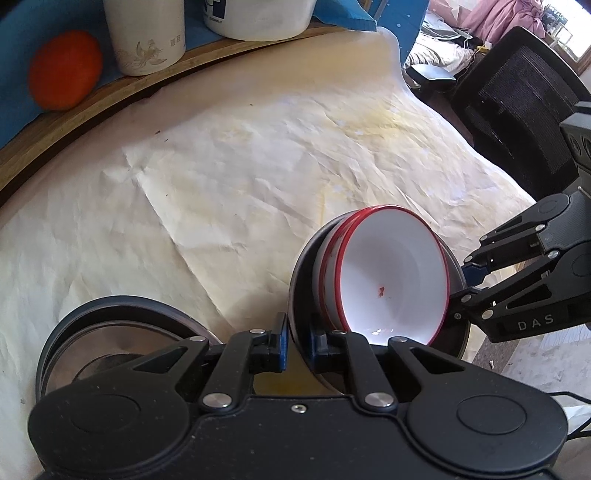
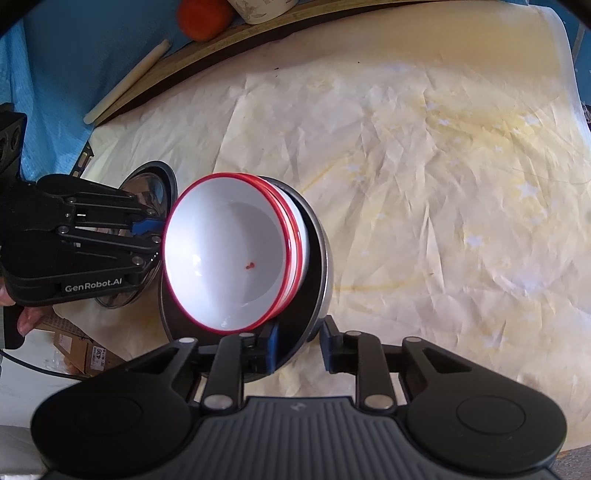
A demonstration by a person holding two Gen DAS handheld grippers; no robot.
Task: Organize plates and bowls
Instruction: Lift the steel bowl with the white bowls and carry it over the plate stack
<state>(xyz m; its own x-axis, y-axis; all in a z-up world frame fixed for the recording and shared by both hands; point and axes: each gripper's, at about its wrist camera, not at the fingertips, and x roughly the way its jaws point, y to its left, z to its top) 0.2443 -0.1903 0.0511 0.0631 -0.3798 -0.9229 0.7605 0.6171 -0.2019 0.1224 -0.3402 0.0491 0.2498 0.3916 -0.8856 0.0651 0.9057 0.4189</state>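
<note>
A stack of white bowls with red rims (image 1: 388,273) (image 2: 229,251) sits nested in a dark steel bowl (image 1: 301,280) (image 2: 314,266), tilted above the cream cloth. My left gripper (image 1: 298,341) is shut on the steel bowl's rim at one side; it also shows in the right wrist view (image 2: 153,236). My right gripper (image 2: 298,347) straddles the opposite rim with a gap on the outer side, so it looks open; it shows in the left wrist view (image 1: 467,277). A second steel bowl (image 1: 122,332) (image 2: 151,195) lies on the cloth beside the left gripper.
A wooden board (image 1: 110,99) at the back holds an orange (image 1: 64,70) (image 2: 205,16), a white mug (image 1: 146,35) and a white pot (image 1: 258,16). A black mesh chair (image 1: 517,107) stands beyond the table's right edge. A pale stick (image 2: 127,81) lies on blue cloth.
</note>
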